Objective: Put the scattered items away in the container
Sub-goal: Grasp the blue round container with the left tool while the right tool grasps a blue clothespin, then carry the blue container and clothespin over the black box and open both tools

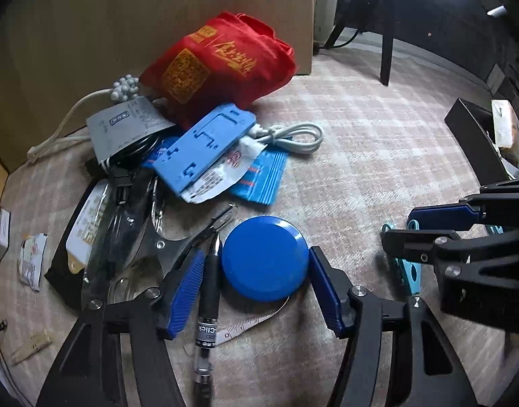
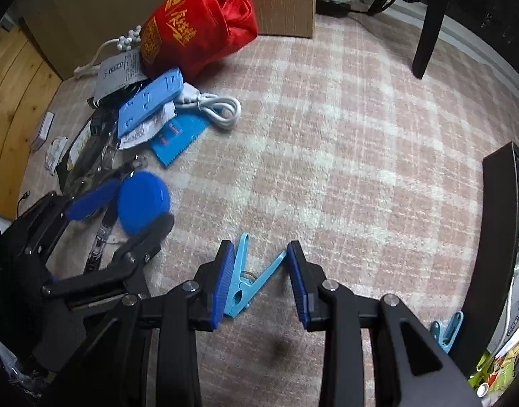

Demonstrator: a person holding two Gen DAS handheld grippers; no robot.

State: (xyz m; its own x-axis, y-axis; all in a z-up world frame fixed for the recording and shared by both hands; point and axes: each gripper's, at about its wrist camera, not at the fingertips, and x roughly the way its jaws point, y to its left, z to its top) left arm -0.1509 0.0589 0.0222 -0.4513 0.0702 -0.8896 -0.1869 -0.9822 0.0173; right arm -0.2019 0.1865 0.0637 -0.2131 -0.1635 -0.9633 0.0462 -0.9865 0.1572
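Note:
My left gripper (image 1: 256,264) is open, its blue pads on either side of a round blue tape measure (image 1: 264,259) lying on the carpet, with a black pen (image 1: 208,291) beside the left pad. My right gripper (image 2: 261,264) is open around a light-blue clothes peg (image 2: 247,279) on the carpet; both pads look very close to its arms. The black container (image 2: 496,237) stands at the right with items inside. A second light-blue peg (image 2: 445,334) lies by its wall. The tape measure also shows in the right wrist view (image 2: 142,201).
A pile lies at the back left: red bag (image 1: 222,64), blue plastic holder (image 1: 205,146), white cable (image 1: 293,135), grey pouch (image 1: 123,129), packets and scissors. A cardboard box (image 1: 157,17) stands behind. A dark chair leg (image 2: 428,34) stands at the back right.

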